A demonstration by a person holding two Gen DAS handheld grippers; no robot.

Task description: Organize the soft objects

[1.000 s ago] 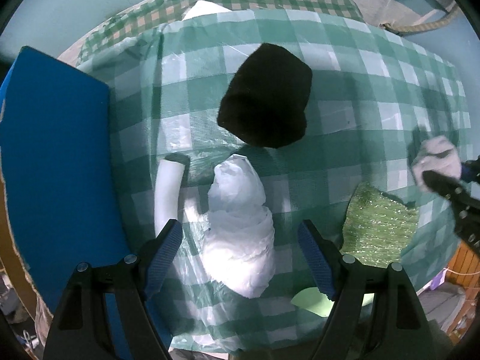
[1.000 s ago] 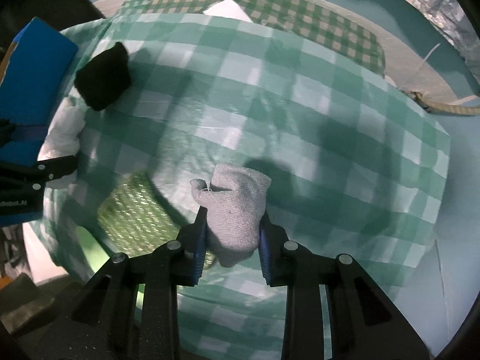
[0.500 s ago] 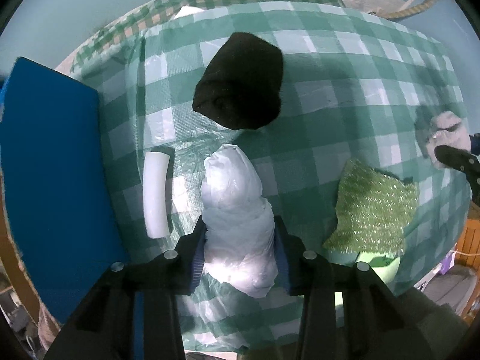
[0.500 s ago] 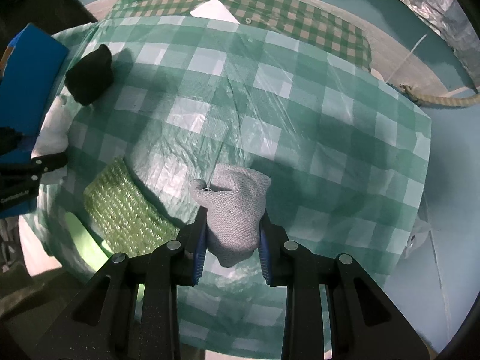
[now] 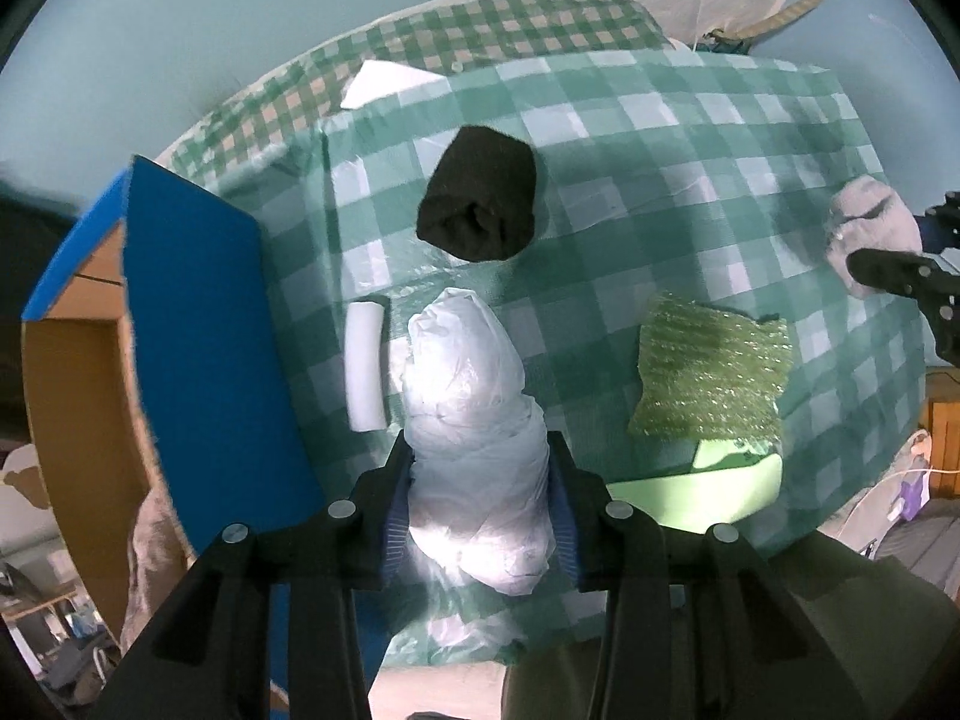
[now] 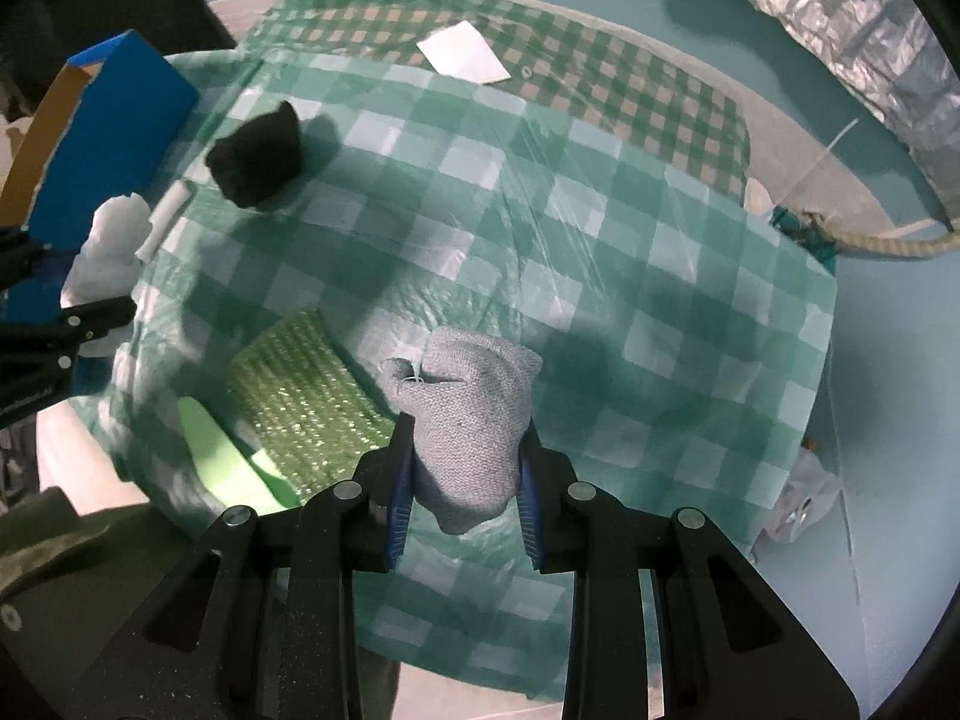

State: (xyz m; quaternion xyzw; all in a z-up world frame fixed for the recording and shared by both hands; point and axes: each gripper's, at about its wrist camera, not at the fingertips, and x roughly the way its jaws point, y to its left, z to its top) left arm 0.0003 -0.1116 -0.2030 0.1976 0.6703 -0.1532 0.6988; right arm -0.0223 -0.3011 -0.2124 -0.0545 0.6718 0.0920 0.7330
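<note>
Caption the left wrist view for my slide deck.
Left tool clamps a white plastic bundle above the checked cloth, a black sock roll beyond.

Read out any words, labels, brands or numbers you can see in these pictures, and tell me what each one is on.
None can be read.
Left gripper: small pale lettering on its black body in the right wrist view, too blurred to read.
Blue box, white bag and grey sock: no print visible.
</note>
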